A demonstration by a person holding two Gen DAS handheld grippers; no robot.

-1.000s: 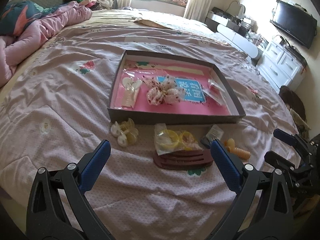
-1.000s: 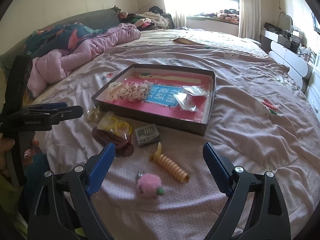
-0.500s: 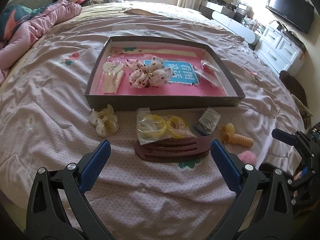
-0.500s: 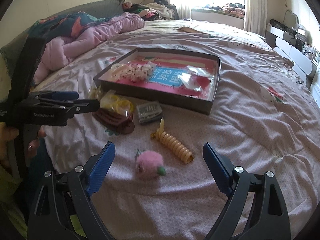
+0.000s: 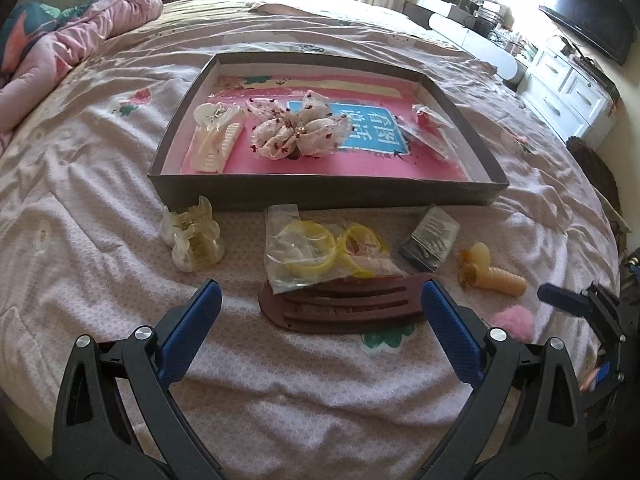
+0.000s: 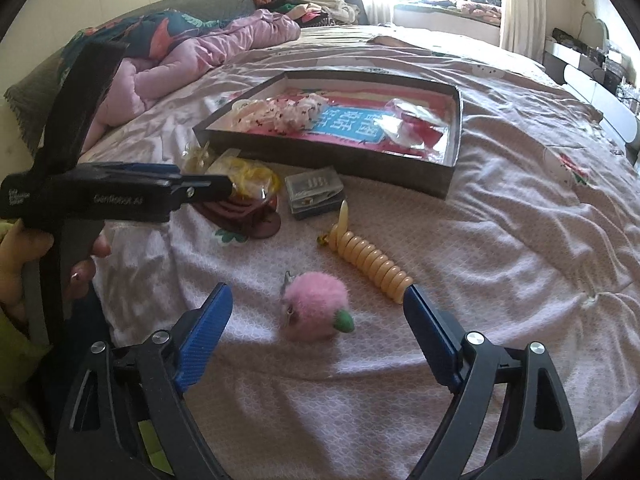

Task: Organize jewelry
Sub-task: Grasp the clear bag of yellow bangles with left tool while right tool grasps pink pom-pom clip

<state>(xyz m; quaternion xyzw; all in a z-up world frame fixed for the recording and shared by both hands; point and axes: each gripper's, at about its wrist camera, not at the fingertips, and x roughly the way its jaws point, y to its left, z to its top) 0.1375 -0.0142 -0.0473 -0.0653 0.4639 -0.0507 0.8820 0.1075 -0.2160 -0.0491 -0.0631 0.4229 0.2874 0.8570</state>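
A shallow dark box (image 5: 326, 196) with a pink floor lies on the bed and holds a cream clip (image 5: 214, 140), a floral bow (image 5: 298, 130) and a clear packet (image 5: 434, 126). In front of it lie a pale claw clip (image 5: 192, 240), a bag of yellow bangles (image 5: 320, 248), a maroon comb (image 5: 348, 306), a grey packet (image 5: 430, 238), a yellow spiral tie (image 5: 494, 276) and a pink pompom (image 6: 316, 312). My left gripper (image 5: 320, 316) is open just above the maroon comb. My right gripper (image 6: 318, 320) is open around the pompom.
The pink quilted bedspread (image 5: 80, 208) covers the bed. A rumpled pink duvet (image 6: 208, 48) lies at the far left. White drawers (image 5: 568, 88) and a TV (image 5: 588, 8) stand to the right. The left gripper shows side-on in the right wrist view (image 6: 192, 188).
Both grippers have moved forward and down toward the items; the comb and the pompom now sit nearer between their fingers. Both stay open.
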